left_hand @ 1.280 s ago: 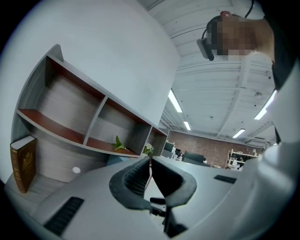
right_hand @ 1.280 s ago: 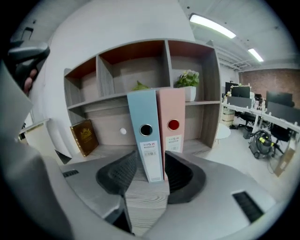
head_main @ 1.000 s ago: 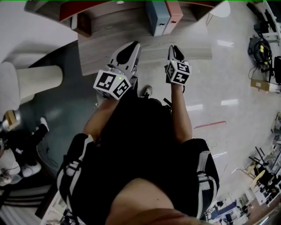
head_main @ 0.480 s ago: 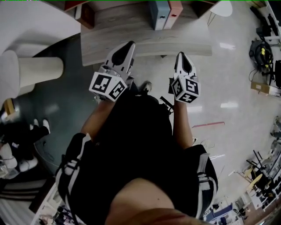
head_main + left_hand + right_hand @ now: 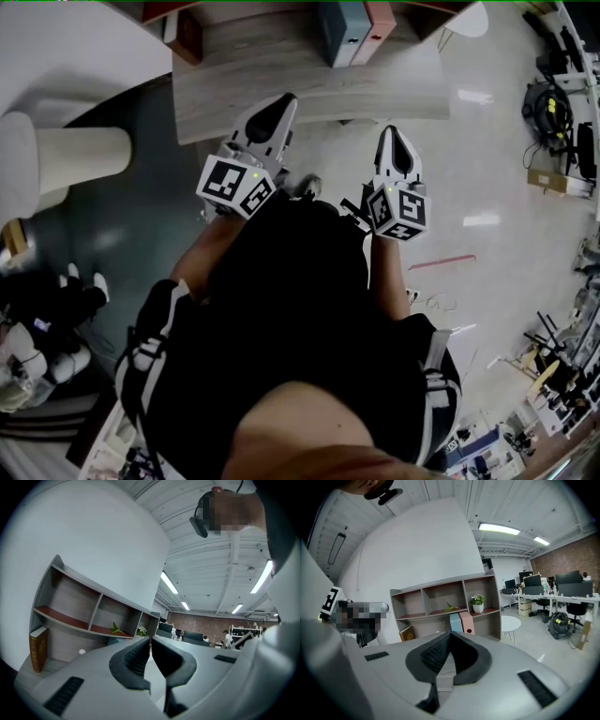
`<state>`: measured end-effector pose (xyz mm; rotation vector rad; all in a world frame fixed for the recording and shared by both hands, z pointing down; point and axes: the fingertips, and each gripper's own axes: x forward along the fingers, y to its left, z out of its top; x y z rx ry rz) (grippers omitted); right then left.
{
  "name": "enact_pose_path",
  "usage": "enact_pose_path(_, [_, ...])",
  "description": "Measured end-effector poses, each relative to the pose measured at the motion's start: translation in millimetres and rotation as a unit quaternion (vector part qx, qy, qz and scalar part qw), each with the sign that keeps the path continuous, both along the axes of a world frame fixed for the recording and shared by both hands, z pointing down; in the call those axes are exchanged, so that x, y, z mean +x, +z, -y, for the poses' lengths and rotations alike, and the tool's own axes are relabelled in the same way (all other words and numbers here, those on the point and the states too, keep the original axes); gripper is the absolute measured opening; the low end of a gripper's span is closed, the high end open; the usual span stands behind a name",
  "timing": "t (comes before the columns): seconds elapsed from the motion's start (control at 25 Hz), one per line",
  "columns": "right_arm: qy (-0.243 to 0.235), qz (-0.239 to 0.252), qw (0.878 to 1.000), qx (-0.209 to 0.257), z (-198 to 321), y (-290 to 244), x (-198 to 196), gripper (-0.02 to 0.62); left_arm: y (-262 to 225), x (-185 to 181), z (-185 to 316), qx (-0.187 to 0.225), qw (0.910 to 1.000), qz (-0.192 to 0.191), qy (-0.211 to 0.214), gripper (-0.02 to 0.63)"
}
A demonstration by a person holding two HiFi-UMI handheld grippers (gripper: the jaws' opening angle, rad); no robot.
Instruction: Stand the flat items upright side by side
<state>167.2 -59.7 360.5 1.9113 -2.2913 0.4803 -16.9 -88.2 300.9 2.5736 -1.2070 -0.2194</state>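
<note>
Right gripper [image 5: 394,133] farther back from shelf unit [image 5: 281,70], jaws together, empty.

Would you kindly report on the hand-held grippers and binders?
Left hand-held gripper, right hand-held gripper: shut, empty. Blue binder beside pink binder, upright on shelf. No obstruction seen.

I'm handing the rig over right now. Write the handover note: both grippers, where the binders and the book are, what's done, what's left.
Left gripper: shut, empty. Right gripper: shut, empty. Both are held short of the shelf unit, touching nothing.
Blue binder and pink binder stand upright, side by side, in the bottom row. Brown book stands apart, at that row's left end.
Done: the two binders look placed.
Left: probably the book, if it should join them.
</note>
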Motion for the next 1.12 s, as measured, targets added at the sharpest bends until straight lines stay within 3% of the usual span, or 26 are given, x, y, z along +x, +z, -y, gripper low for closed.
enact_pose_path(0.24, [0.003, 0.004, 1.000, 0.009, -2, 0, -21, 0.025, 9, -15, -1, -0.001, 0.9999, 0.000, 0.012, 0.032])
enact_pose_path(1.12, [0.008, -0.006, 1.000, 0.006, -3, -1, -29, 0.025, 12, -15, -2, -0.004, 0.9996, -0.008, 0.028, 0.032])
